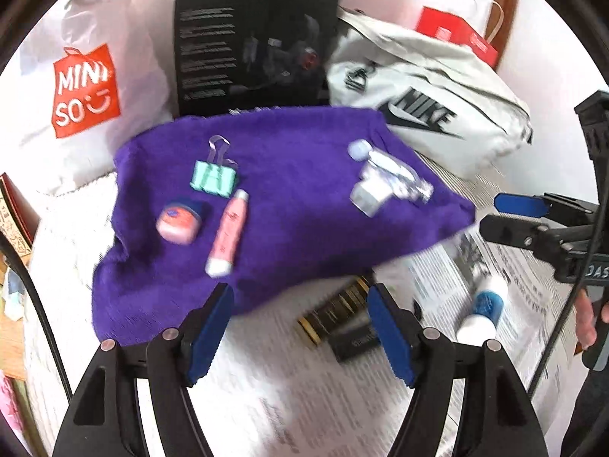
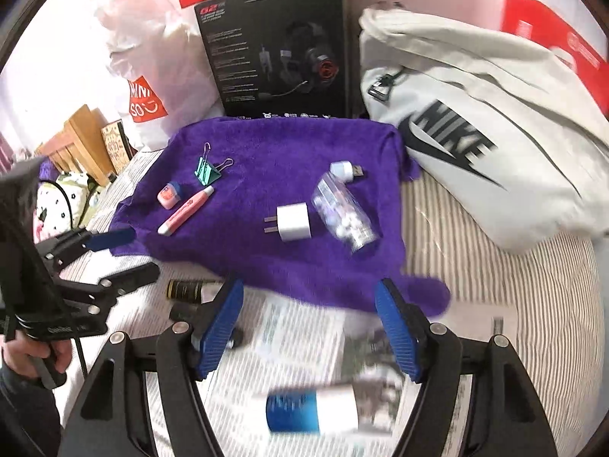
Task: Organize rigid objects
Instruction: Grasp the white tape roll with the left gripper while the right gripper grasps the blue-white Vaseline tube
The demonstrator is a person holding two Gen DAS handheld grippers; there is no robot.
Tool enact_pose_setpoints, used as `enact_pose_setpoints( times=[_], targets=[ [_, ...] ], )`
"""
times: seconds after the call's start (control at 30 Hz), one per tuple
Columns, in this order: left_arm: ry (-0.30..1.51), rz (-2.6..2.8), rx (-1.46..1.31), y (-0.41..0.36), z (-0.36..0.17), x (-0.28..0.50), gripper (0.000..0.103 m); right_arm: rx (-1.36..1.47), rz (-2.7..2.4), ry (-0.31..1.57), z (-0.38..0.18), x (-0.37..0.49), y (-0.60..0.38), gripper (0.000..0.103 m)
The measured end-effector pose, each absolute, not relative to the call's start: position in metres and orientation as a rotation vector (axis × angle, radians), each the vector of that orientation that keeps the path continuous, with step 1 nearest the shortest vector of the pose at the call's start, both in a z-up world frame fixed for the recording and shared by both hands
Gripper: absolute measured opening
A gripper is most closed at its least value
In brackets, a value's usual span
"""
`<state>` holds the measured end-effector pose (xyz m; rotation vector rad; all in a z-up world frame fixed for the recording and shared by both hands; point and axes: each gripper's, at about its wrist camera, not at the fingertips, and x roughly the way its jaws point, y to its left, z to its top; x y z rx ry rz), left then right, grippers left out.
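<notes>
My left gripper (image 1: 300, 331) and right gripper (image 2: 310, 327) both hold their jaws apart, empty. The blurred white-and-blue plastic bottle (image 2: 312, 409) lies at the right wrist frame's bottom centre on newspaper (image 2: 297, 335), long axis left-right, white end right.

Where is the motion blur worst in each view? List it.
Left wrist view: everything is smeared, worst on the charger and clear bottle. Right wrist view: the purple towel items are sharper; the blue-and-white bottle near the lens is blurred; both fisheye edges bend.
</notes>
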<state>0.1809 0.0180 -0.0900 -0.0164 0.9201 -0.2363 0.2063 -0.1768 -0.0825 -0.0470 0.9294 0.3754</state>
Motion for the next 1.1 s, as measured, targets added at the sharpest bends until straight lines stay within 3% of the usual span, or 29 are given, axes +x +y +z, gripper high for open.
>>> enact_pose_setpoints(
  times=[0.43,0.47,0.57,0.63,0.7,1.1],
  targets=[
    [0.967,-0.266,-0.034,-0.046,-0.111,0.183,0.071,0.024,0.356,0.951,-0.099,0.153,-0.215,0.071],
    [0.972,-0.255,-0.033,-0.047,-0.114,0.185,0.067,0.027,0.353,0.953,-0.100,0.153,-0.216,0.071],
    [0.973,-0.233,-0.027,-0.051,-0.119,0.188,0.043,0.039,0.349,0.961,-0.106,0.154,-0.223,0.071],
    [0.974,-0.224,-0.003,-0.055,-0.119,0.189,0.040,0.040,0.340,0.965,-0.110,0.153,-0.227,0.071],
    [0.974,-0.222,0.017,-0.058,-0.119,0.190,0.030,0.042,0.337,0.974,-0.113,0.153,-0.229,0.071],
    [0.964,-0.213,-0.038,-0.014,-0.107,0.162,0.029,0.034,0.363,0.995,-0.124,0.145,-0.219,0.071]
  ],
)
